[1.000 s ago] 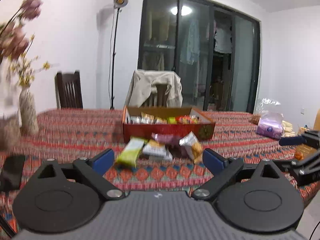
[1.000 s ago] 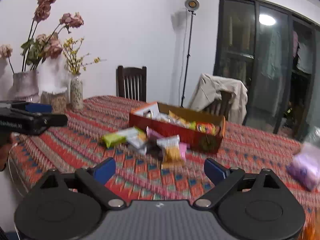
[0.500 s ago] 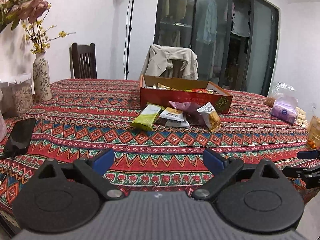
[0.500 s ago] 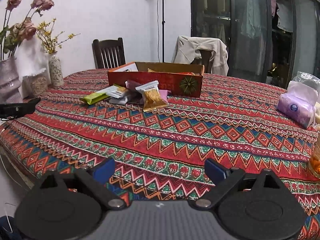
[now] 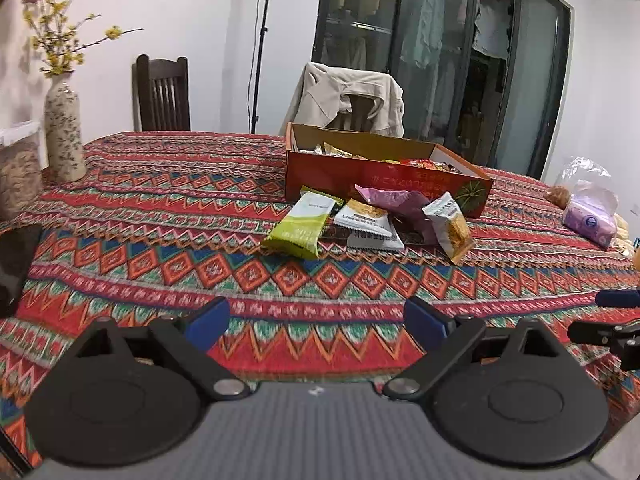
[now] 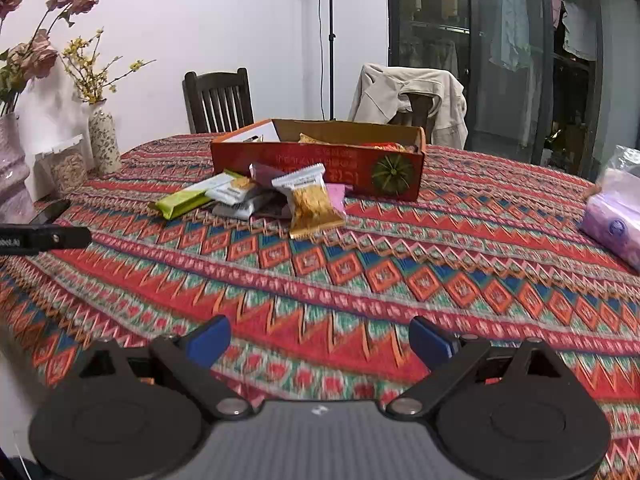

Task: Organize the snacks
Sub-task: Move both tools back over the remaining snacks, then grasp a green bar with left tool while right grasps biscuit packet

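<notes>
Both the left gripper (image 5: 316, 316) and the right gripper (image 6: 319, 336) hang with fingers spread wide and empty, well short of the loose snack packets (image 5: 368, 220) heaped on the desk (image 5: 160, 264) just before the red box (image 5: 384, 176). The packets overlap, so a careless pinch might catch two together or slide off the slick wrapper; the patterned cloth (image 6: 360, 280) could bunch under a low finger.
</notes>
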